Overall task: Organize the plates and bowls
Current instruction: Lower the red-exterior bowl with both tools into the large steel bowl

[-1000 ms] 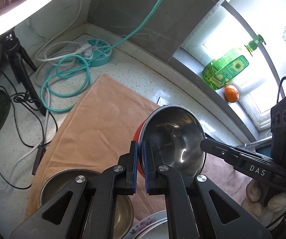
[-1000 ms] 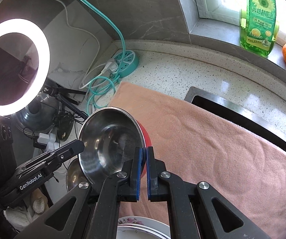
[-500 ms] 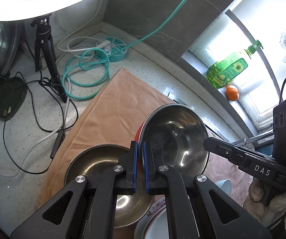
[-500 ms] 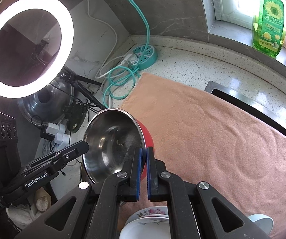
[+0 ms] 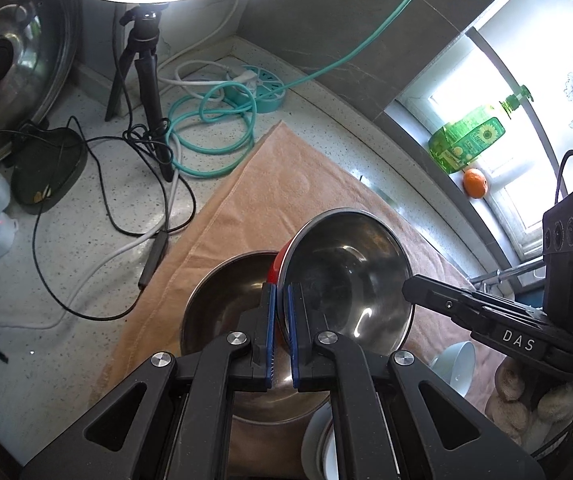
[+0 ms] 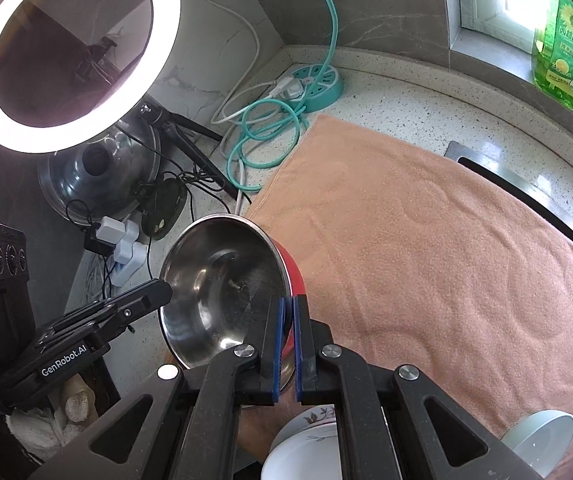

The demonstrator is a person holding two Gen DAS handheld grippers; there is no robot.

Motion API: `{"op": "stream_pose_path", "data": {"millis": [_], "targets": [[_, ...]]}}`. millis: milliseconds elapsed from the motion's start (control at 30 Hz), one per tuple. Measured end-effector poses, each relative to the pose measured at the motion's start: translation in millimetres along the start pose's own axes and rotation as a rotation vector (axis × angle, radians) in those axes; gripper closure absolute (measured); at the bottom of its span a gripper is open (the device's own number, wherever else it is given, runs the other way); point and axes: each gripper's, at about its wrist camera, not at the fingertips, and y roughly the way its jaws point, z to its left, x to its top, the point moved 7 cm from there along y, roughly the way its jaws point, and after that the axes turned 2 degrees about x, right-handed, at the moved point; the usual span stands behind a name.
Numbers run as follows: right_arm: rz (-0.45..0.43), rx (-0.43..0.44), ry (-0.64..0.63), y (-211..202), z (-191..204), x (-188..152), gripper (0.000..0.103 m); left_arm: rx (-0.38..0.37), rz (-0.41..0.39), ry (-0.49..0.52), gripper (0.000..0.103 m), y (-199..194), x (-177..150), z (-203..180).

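Observation:
A steel bowl with a red outside (image 5: 346, 272) (image 6: 222, 280) hangs tilted above the peach towel (image 5: 286, 196) (image 6: 426, 240). My left gripper (image 5: 280, 296) is shut on one side of its rim. On the opposite rim my right gripper (image 6: 288, 308) is shut too. Each gripper shows in the other's view, the right one (image 5: 410, 288) and the left one (image 6: 162, 292). A second steel bowl (image 5: 222, 304) rests on the towel just below and left of the held one. White floral dishes (image 6: 306, 436) (image 5: 318, 440) lie near the bottom edge, partly hidden by the fingers.
A small pale bowl (image 6: 542, 436) (image 5: 456, 364) lies on its side on the towel. Ring light (image 6: 66, 52), tripod (image 5: 146, 80), pot lid (image 5: 10, 56), loose cables and a teal power strip (image 6: 314, 80) crowd the left. Sink edge (image 6: 486, 168), green soap bottle (image 6: 562, 52) and orange (image 5: 474, 182) are right.
Both grippers have carried the red bowl leftward over the towel. The second steel bowl now shows almost whole beneath it, and the ring light and pot lid have come further into view.

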Motion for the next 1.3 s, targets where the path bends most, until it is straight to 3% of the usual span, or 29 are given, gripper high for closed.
{"op": "stream_pose_path", "data": {"millis": [1300], "targets": [[0.089, -0.100, -0.035, 62, 15, -35, 0.098, 0.072, 0.101, 0.029, 0.099, 32, -30, 41]]}}
